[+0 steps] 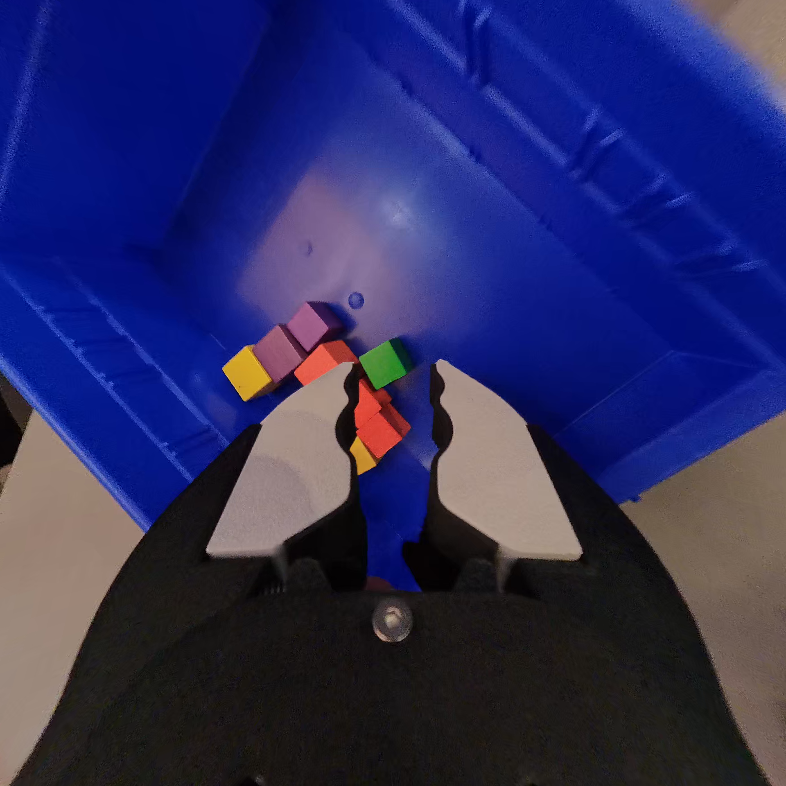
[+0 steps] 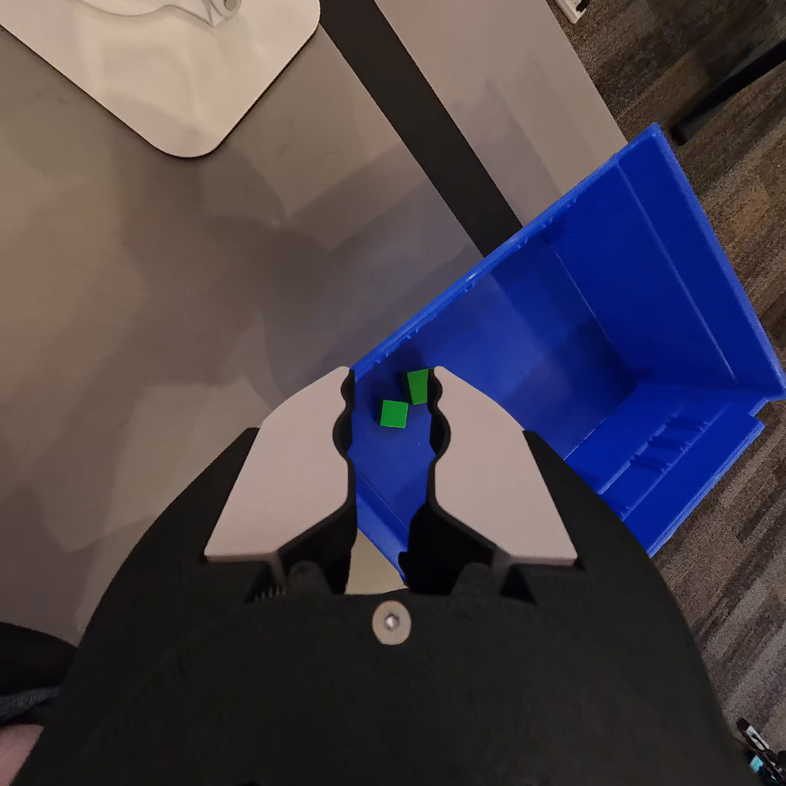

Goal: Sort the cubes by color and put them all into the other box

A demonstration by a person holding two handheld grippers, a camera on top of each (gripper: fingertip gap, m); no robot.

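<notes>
Left gripper [image 1: 393,370] jaws apart, empty, over blue box [image 1: 127,170]: green cube [image 1: 385,363] beyond tips; two purple, two yellow, three orange. Right gripper [image 2: 391,374] released; two green cubes [image 2: 394,413] below.

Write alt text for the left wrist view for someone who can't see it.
An open hand-held gripper hovers over a cluster of small cubes in a blue box: one green cube, two purple, at least two yellow and several orange. Nothing is gripped; its grey fingers stand apart above the pile.
</notes>
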